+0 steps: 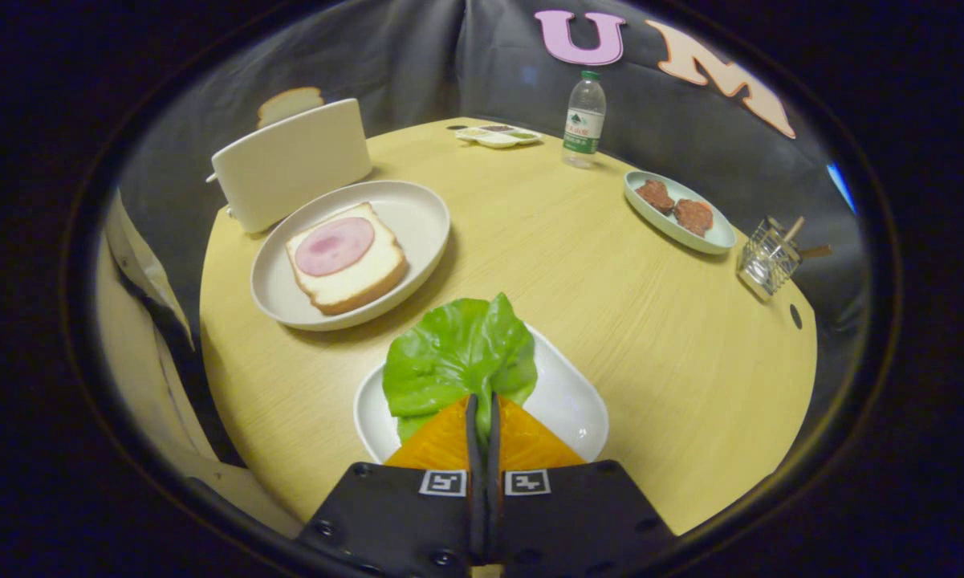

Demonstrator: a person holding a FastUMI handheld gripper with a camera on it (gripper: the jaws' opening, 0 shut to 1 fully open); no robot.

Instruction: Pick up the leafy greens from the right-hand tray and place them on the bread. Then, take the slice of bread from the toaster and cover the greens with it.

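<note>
Gripper (482,401) pointing forward and down, its 2 jaws nearly together, a thin gap between.

The leafy greens (457,357) are bright green on a white tray (570,401). The bread (345,269) is pale with a brown crust and a pink slice of ham (334,246), on an off-white plate (417,217). The toaster (289,164) is white, the tabletop (610,297) light wood-grain yellow.

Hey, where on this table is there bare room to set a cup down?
Widest bare patch: between the bread plate, the patty plate and the greens tray. More right of the tray, below the wire basket. Crowded by the toaster, and where the gripper pinches the greens.
</note>
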